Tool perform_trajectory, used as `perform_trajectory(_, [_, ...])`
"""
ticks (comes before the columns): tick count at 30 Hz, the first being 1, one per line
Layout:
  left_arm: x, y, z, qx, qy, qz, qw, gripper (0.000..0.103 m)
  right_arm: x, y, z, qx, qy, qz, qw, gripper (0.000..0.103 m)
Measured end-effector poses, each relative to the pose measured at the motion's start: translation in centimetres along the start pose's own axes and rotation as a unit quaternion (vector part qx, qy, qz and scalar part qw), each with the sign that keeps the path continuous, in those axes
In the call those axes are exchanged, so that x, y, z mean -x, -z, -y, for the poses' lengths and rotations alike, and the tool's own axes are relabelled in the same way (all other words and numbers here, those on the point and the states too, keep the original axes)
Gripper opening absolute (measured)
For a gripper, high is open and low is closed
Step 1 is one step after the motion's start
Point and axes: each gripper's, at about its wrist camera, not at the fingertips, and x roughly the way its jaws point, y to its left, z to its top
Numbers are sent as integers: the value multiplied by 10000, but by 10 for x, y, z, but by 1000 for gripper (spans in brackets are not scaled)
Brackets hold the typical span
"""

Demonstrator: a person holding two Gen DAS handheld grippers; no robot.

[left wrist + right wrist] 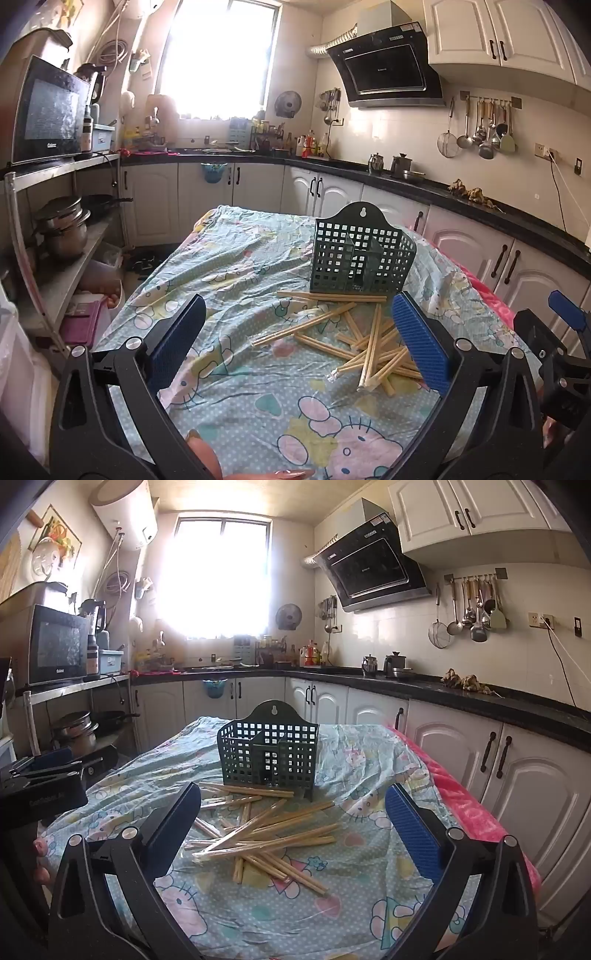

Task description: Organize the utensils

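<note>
Several wooden chopsticks (369,343) lie in a loose pile on the cartoon-print tablecloth (240,266), some in clear wrappers. A dark green perforated utensil holder (362,254) stands upright just behind the pile. My left gripper (299,339) is open and empty, hovering left of and before the pile. In the right wrist view the pile (266,834) lies between the fingers of my open, empty right gripper (295,827), with the holder (269,757) behind it. The left gripper's body (40,794) shows at that view's left edge.
The table's right edge has pink cloth (472,812) beside white lower cabinets (517,775). A metal shelf with pots (62,229) and a microwave (48,114) stands to the left. Black countertop (406,177) with kettles runs along the back and right.
</note>
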Motion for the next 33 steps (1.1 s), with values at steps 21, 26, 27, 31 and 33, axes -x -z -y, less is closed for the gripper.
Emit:
perform_trajectory(21, [-1,0,1,-32,-2,10,10000,93,1,-1,3,-16,8,6,10000,97])
perform_trajectory(26, [-1,0,1,-35,1,15,10000,93,-1,0,4,-17,12,11,10000,97])
perform_trajectory(27, [-1,0,1,-34,1,16,10000,93,2,-2,3,-22,11,10,10000,97])
perform_trajectory(31, [-1,0,1,-34,6,20,10000,93,1,-2,5,-20,17,18,10000,97])
perform_trajectory(33, [0,0,1,-35,4,23,10000,93,2,-2,3,-24,12,13,10000,97])
